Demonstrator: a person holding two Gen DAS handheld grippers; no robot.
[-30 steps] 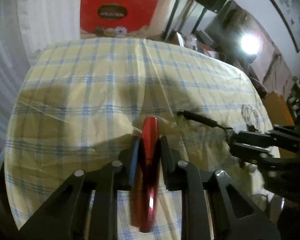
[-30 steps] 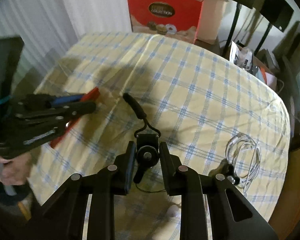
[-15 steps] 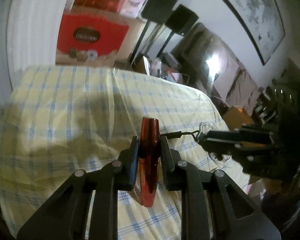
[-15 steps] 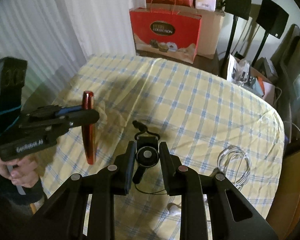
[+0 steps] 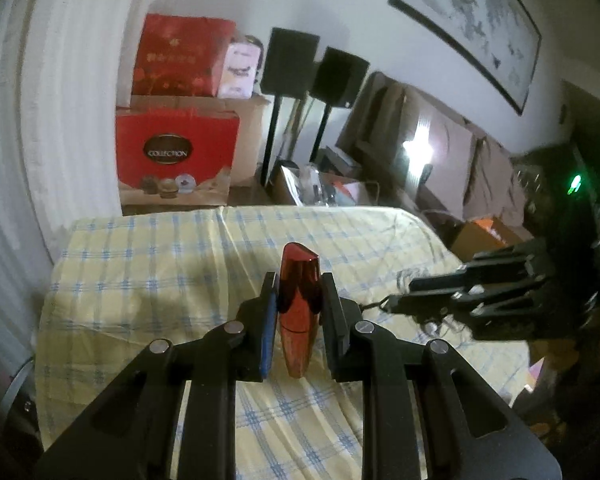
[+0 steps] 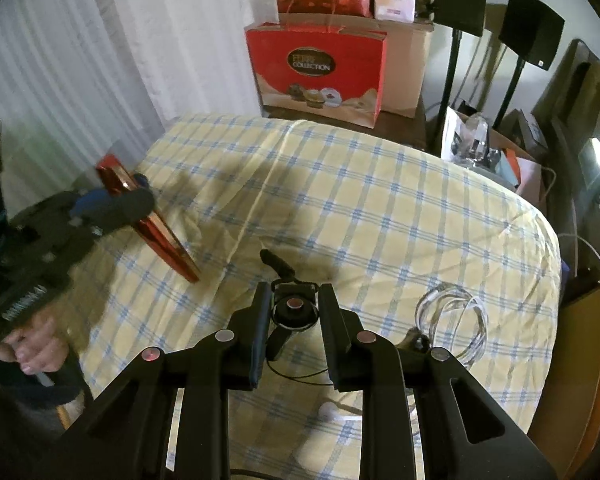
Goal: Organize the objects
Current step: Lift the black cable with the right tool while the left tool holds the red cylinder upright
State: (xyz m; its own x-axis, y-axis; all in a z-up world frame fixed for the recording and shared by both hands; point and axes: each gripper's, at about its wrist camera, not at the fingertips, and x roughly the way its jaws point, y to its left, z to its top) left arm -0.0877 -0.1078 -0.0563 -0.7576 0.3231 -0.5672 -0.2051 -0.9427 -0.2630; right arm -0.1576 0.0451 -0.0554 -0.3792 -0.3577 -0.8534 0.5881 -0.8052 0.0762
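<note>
Both grippers loaded and lifted over the checked tablecloth

The left gripper (image 5: 298,300) is clamped on a glossy red tapered case (image 5: 299,312), pinched near its middle so it balances, clear above the yellow-and-blue tablecloth (image 6: 380,208). The right gripper (image 6: 294,312) pinches a small black round device (image 6: 294,310) with a thin cord trailing to the cloth – a side grip, probably so the body cannot swing. On the tablecloth's right side lies a coiled white cable (image 6: 456,320), still loose; a white earbud (image 6: 328,409) rests near the cloth's near edge. Beyond the far edge stands a red gift bag (image 6: 320,68) – no container for sorting shows.
</note>
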